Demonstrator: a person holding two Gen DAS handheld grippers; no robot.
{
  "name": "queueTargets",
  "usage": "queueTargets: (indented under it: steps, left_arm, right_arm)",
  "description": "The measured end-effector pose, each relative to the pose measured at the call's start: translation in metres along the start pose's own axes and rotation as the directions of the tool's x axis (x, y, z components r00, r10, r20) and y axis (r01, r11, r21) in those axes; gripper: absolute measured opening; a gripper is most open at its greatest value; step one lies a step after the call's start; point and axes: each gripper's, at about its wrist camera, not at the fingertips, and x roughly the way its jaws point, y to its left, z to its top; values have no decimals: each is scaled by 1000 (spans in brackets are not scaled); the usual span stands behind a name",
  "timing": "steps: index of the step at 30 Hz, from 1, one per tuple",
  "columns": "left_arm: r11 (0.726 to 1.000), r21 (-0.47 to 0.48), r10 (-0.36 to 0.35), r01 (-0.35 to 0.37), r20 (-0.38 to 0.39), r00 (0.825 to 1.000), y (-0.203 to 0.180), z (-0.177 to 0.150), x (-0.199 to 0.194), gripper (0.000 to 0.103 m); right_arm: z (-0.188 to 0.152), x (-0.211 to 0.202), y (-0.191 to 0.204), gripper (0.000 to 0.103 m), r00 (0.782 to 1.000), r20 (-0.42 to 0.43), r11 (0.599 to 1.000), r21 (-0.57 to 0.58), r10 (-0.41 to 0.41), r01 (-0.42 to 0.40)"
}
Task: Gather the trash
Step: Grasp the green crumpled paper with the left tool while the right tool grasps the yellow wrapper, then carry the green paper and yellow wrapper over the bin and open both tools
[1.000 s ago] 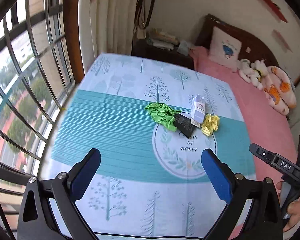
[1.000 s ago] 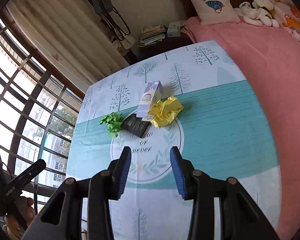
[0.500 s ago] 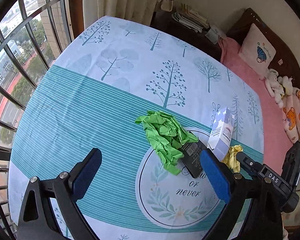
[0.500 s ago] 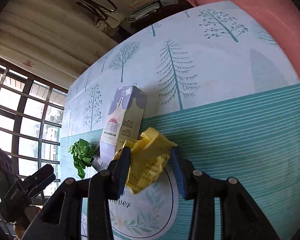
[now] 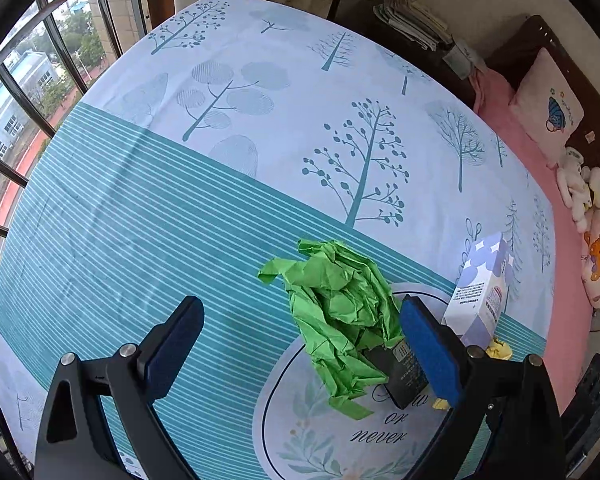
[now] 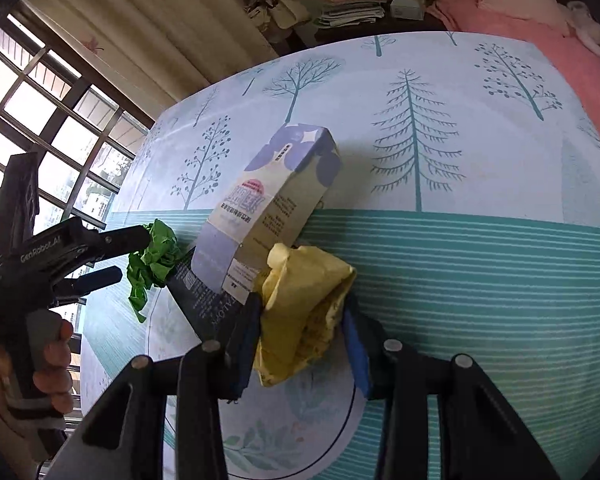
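Note:
A crumpled green paper (image 5: 336, 312) lies on the tree-print cloth (image 5: 220, 208), over one end of a black flat packet (image 5: 400, 372). My left gripper (image 5: 300, 344) is open, its fingers either side of the green paper, low over the cloth. A purple and white carton (image 6: 276, 208) lies beside the packet. A crumpled yellow paper (image 6: 304, 312) sits between the fingers of my right gripper (image 6: 300, 340), which touch its sides; I cannot tell whether they press it. The green paper (image 6: 152, 260) and the left gripper (image 6: 100, 256) also show in the right wrist view.
A pink bed (image 5: 540, 168) with a pillow (image 5: 552, 108) and soft toys runs along the right. A barred window (image 5: 20, 112) stands at the left. A dark stand with stacked papers (image 5: 412, 20) is behind the cloth.
Both grippers came down and forward over the cloth. The left one now straddles the green paper. The right one has the yellow paper between its fingers.

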Motion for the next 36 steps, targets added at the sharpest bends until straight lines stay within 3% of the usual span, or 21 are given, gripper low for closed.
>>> queueTargets:
  steps: [6, 8, 11, 18, 23, 30, 36]
  left_arm:
    - [998, -19, -68, 67, -31, 997, -9, 2, 14, 71]
    - [995, -13, -103, 102, -31, 994, -14, 1, 14, 48]
    - [995, 33, -93, 93, -16, 996, -26, -1, 12, 39]
    - [992, 109, -73, 70, 22, 997, -31, -12, -9, 37]
    - [978, 208, -41, 31, 46, 998, -21, -40, -43, 37]
    - [942, 336, -51, 19, 86, 995, 16, -108, -113, 37]
    - [908, 415, -112, 60, 102, 989, 65, -167, -174, 37]
  right_arm:
    - [0, -4, 0, 39, 1000, 5, 1000, -19, -9, 9]
    - [0, -4, -1, 38, 1000, 7, 1000, -19, -9, 9]
    - [-2, -4, 1, 37, 1000, 6, 1000, -17, -15, 15]
    - [-14, -15, 4, 33, 1000, 0, 1000, 2, -15, 15]
    - [-37, -33, 13, 32, 1000, 6, 1000, 17, -26, 26]
    - [-86, -72, 43, 32, 998, 48, 999, 39, -37, 35]
    - [-141, -112, 88, 32, 991, 122, 997, 63, -61, 53]
